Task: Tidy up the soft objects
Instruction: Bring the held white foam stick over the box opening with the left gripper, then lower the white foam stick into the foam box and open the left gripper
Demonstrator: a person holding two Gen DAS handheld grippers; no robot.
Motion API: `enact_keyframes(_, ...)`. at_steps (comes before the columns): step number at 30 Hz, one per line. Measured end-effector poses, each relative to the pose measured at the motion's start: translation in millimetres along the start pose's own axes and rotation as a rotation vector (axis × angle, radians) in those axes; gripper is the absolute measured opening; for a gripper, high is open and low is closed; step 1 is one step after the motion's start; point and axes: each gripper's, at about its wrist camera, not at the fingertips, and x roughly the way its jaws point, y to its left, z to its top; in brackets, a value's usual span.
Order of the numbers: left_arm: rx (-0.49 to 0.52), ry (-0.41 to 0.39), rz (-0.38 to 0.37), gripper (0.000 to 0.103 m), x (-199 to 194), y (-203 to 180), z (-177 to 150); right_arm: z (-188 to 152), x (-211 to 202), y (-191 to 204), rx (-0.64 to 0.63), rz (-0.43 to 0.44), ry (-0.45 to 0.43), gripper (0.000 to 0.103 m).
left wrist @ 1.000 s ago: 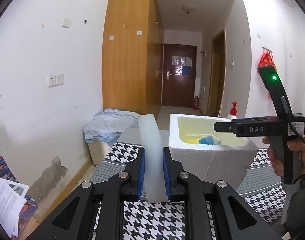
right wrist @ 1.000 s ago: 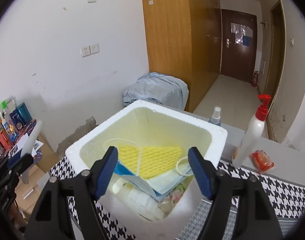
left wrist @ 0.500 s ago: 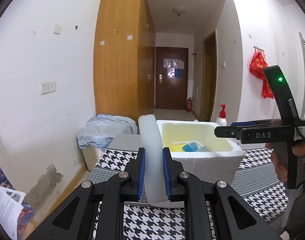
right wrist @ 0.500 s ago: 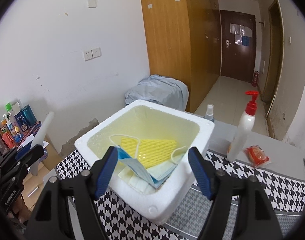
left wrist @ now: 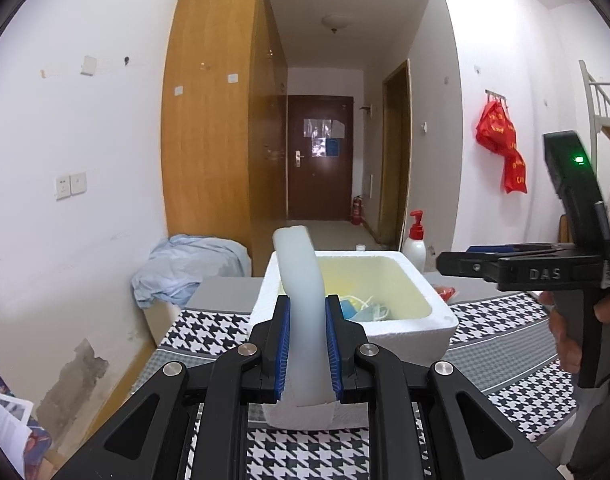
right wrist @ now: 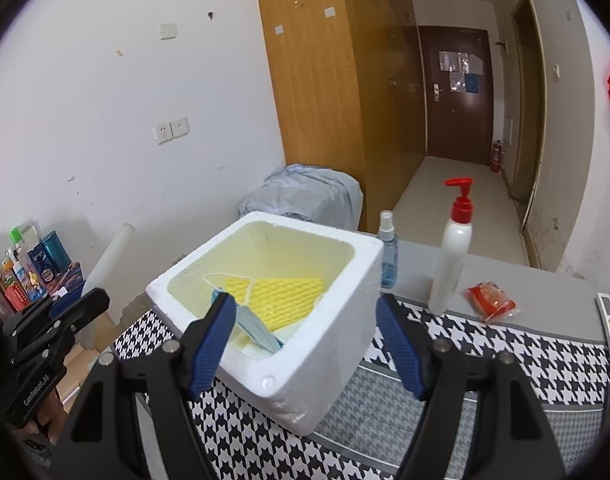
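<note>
Right now, through the left wrist camera, I see my left gripper [left wrist: 308, 340] clamped on a white foam strip [left wrist: 303, 304], its blue pads [left wrist: 284, 344] pressing both sides while the strip rises upright and curves slightly at its top. Just beyond it sits the white foam box [left wrist: 437, 320] on the houndstooth cloth [left wrist: 209, 330]. Inside the box I can make out something blue and some pale loops, too small to tell apart. At the right edge a hand [left wrist: 585, 320] holds my right gripper [left wrist: 453, 262], seen side-on.

Through the right wrist camera, the right gripper [right wrist: 305, 344] stands wide, its blue pads [right wrist: 397, 344] either side of the near corner of the foam box [right wrist: 329, 356], with nothing pinched between them. Inside the box lie a yellow waffle cloth [right wrist: 283, 298] and a blue face mask [right wrist: 253, 326] with white ear loops. A pump bottle [right wrist: 451, 264], a small spray bottle [right wrist: 386, 256] and a red packet [right wrist: 490, 302] stand behind the box. My left gripper [right wrist: 91, 302] shows at the left edge, the foam strip [right wrist: 109, 256] poking up from it.
</note>
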Motion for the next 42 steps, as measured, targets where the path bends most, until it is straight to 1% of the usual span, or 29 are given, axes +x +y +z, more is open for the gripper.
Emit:
enact_keyframes(6, -0.005, 0.017, -0.032, 0.018, 12.6, -2.3, 2.1, -6.0, -9.7, -0.5, 0.000, -0.009, -0.020, 0.077)
enact_keyframes(7, -0.003, 0.018, -0.034, 0.018, 13.8, -2.8, 2.7, -6.6, -11.4, -0.8, -0.002, -0.009, -0.026, 0.085)
enact_keyframes(8, -0.001, 0.017, -0.040, 0.018, 15.8, -3.4, 3.8, -7.1, -13.5, -1.7, 0.000, -0.011, -0.035, 0.095)
enact_keyframes(9, 0.001, 0.018, -0.042, 0.018, 17.4, -4.1, 4.7, -7.6, -15.9, -2.5, 0.003, -0.014, -0.046, 0.099)
enact_keyframes(13, 0.007, 0.023, -0.056, 0.018, 24.1, -7.2, 8.1, -9.1, -23.2, -7.3, 0.011, -0.033, -0.072, 0.103)
enact_keyframes(28, 0.019, 0.040, -0.083, 0.018, 46.1, -18.9, 16.6, -27.1, -38.4, -23.6, 0.012, -0.079, -0.077, 0.103)
enact_keyframes(33, 0.016, 0.062, -0.094, 0.018, 57.7, -23.1, 18.6, -36.9, -46.6, -29.7, -0.002, -0.101, -0.098, 0.103)
enact_keyframes(42, 0.004, 0.100, -0.105, 0.018, 77.8, -27.0, 20.5, -48.5, -52.9, -39.9, 0.020, -0.119, -0.092, 0.103)
